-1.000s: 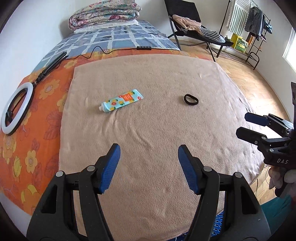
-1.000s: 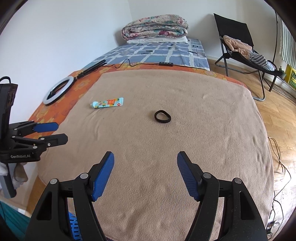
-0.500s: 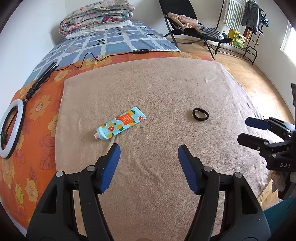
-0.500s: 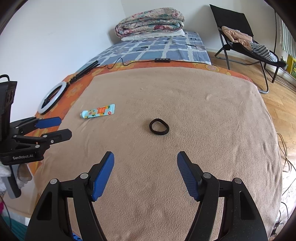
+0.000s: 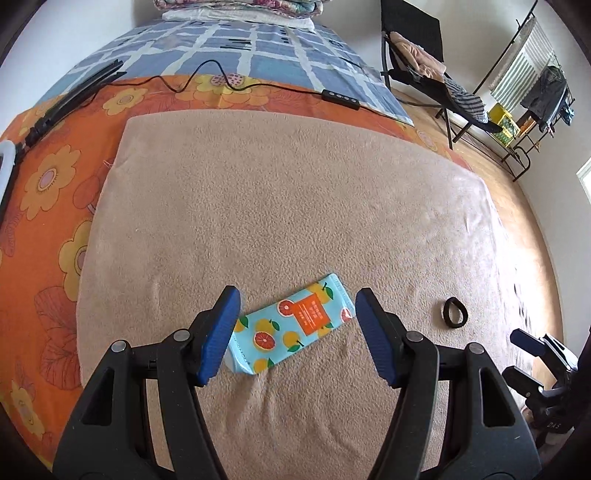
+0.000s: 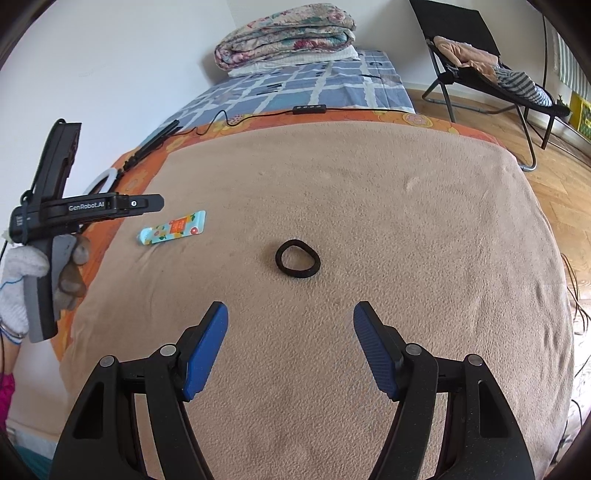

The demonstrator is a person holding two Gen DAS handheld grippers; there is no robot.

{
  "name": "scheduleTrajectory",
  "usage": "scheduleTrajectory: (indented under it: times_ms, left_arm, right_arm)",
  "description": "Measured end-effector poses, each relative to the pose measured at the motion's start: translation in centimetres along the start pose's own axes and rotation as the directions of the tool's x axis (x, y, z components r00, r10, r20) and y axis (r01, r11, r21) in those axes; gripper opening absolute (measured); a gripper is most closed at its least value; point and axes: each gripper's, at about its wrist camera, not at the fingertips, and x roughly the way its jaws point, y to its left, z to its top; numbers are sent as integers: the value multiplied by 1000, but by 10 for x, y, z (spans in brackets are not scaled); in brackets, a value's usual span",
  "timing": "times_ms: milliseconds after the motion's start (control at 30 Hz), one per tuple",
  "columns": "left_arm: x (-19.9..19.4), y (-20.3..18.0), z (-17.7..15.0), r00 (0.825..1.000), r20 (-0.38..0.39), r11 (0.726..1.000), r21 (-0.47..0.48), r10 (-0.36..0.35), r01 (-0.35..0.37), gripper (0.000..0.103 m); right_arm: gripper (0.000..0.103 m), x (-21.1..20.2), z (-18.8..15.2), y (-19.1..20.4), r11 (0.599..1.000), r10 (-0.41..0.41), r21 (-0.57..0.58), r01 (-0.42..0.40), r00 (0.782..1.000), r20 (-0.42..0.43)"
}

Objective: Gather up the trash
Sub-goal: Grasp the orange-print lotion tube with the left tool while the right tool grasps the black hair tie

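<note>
Since a second ago the left claw (image 5: pixel 295 334) has swept forward and down across the tan blanket (image 5: pixel 295 206), so that the fruit-printed tube (image 5: pixel 291 328), then far ahead and to the left, now lies right between its blue pads; the right claw (image 6: pixel 290 347) has crept closer to the black hair band (image 6: pixel 297 258). Both claws stand with jaws apart and nothing gripped. The tube lies flat on the blanket, its long axis slanting from the capped end, low by the left pad, up to the crimped end near the right pad, so the jaws straddle it nearly lengthwise rather than across its narrow width. The left claw is plainly the nearer to the tube; whether its pads touch it I cannot tell. My guess is a roll of the wrist would be needed before closing. The hair band lies well ahead of the right claw, centred between its jaws. Farther out on the bed are a cable with an inline switch (image 5: pixel 340 99) and folded quilts (image 6: pixel 288 35).
</note>
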Motion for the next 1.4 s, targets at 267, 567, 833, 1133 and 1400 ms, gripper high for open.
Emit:
scheduleTrajectory:
  times_ms: [267, 567, 833, 1133, 1400]
  left_arm:
    - [25, 13, 2, 999, -42, 1000, -22, -16, 15, 67]
    - [15, -5, -25, 994, -91, 996, 59, -56, 61, 67]
    - [14, -38, -54, 992, -29, 960, 257, 126, -114, 57]
    - [16, -29, -49, 990, 11, 962, 236, 142, -141, 41]
    - [10, -24, -53, 993, 23, 974, 190, 118, -121, 37]
  right_arm:
    - [70, 14, 3, -5, 1000, 6, 11, -6, 1000, -15]
    - [70, 25, 2, -7, 1000, 16, 23, -15, 999, -28]
    - [70, 37, 4, -6, 1000, 12, -3, -12, 999, -37]
    - [70, 57, 9, -2, 999, -25, -48, 23, 999, -40]
    - [70, 75, 20, 8, 994, -68, -84, 66, 998, -19]
